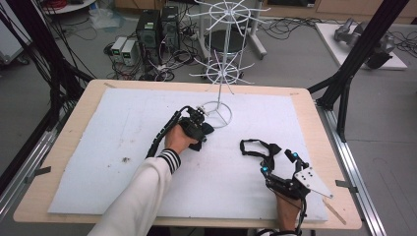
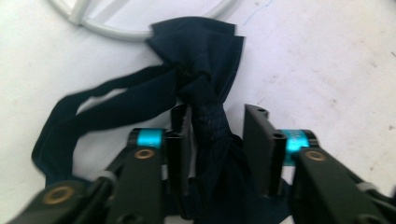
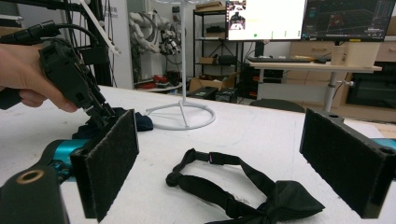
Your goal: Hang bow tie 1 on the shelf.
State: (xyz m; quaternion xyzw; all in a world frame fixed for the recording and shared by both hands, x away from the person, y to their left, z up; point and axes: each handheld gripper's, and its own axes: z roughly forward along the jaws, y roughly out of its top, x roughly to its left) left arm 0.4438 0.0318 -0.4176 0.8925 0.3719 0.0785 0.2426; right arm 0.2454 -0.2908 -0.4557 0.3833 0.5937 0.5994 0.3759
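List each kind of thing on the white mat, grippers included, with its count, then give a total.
Bow ties: 2, one between the left gripper's jaws, one lying near the right gripper
White wire stand: 1
Grippers: 2, left gripper, right gripper
Total: 5

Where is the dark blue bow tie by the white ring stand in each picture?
High view: the dark blue bow tie lies mid-table under the left gripper, beside the stand's ring base.
Left gripper view: it lies centre frame, its knot between the open jaws.
Right gripper view: at far left, behind the near jaw.
Shared landmark: the white ring base.
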